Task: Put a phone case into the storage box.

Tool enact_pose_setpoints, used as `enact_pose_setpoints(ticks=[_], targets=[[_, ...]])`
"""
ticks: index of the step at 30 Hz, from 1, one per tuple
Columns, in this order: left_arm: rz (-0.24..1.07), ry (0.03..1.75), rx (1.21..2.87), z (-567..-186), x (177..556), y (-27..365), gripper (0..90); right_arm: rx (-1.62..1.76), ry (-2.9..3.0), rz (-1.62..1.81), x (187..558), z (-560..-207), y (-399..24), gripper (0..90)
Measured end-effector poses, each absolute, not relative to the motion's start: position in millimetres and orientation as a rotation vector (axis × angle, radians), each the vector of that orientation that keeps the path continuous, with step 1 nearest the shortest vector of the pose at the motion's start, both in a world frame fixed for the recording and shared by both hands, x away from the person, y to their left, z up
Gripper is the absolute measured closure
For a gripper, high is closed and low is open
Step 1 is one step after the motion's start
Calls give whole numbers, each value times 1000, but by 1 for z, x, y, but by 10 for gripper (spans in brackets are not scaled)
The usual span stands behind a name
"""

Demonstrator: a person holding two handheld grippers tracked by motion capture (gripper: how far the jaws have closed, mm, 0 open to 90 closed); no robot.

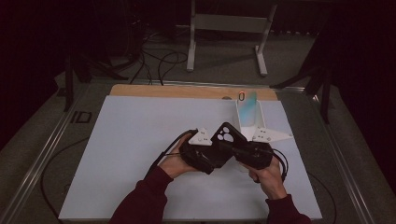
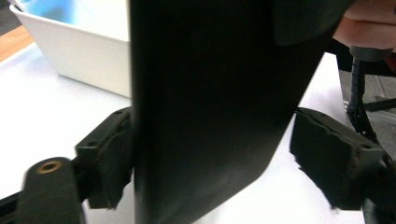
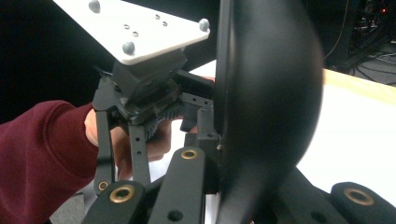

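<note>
1. Clamping tight on black phone case (image 1: 227,136), right gripper (image 1: 236,151).
2. Straddling same case with pads wide, one barely touching, left gripper (image 1: 215,157); risking slippage.
3. Waiting beyond both grippers, white bin (image 1: 246,116); risking a missed drop.

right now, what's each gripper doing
left gripper: open around the black phone case, right pad clear of it
right gripper: shut on the black phone case

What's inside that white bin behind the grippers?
The white rectangular bin shows a light blue patch inside, possibly a sheet or lining. Its near wall covers the bottom, so anything lower stays unseen.
</note>
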State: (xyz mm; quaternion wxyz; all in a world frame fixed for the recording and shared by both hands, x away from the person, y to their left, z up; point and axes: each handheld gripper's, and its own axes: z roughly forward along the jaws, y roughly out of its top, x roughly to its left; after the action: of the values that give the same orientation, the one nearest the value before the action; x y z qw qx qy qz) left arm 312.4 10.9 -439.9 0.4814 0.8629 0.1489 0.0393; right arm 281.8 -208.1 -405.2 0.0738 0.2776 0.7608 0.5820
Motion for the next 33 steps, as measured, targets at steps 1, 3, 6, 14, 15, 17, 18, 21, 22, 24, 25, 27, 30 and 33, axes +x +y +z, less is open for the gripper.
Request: enact_pose_setpoints(ticks=[1, 3, 6, 14, 15, 17, 18, 21, 22, 24, 25, 27, 30, 33], targets=[[115, 357, 2106, -439, 311, 11, 234, 838, 2287, 1745, 282, -405, -208, 870], [135, 357, 2104, -438, 309, 11, 261, 846, 2283, 1741, 284, -406, -209, 870], [144, 353, 2092, -437, 308, 13, 333, 854, 2272, 1735, 284, -405, -212, 866], [115, 354, 2049, -436, 310, 20, 585, 848, 2267, 1705, 285, -403, -220, 761], [109, 353, 2057, -437, 311, 20, 585, 847, 2269, 1685, 286, -403, -220, 725], [108, 355, 2066, -439, 311, 20, 626, 843, 2268, 1657, 286, -403, -219, 666], [112, 360, 2069, -439, 311, 20, 698, 852, 2264, 1623, 287, -403, -218, 562], [103, 343, 2080, -441, 310, 18, 764, 873, 2274, 1626, 290, -405, -218, 461], [102, 340, 2080, -441, 310, 18, 784, 887, 2274, 1636, 291, -405, -217, 418], [102, 335, 2079, -442, 310, 18, 795, 891, 2278, 1638, 292, -406, -216, 367], [98, 328, 2079, -442, 310, 18, 797, 898, 2281, 1633, 292, -405, -215, 339], [107, 314, 2084, -441, 307, 17, 802, 911, 2284, 1566, 291, -405, -211, 226], [120, 306, 2086, -440, 305, 17, 804, 932, 2267, 1513, 290, -405, -209, 126], [138, 330, 2072, -439, 307, 18, 804, 971, 2237, 1504, 289, -403, -211, 105]])
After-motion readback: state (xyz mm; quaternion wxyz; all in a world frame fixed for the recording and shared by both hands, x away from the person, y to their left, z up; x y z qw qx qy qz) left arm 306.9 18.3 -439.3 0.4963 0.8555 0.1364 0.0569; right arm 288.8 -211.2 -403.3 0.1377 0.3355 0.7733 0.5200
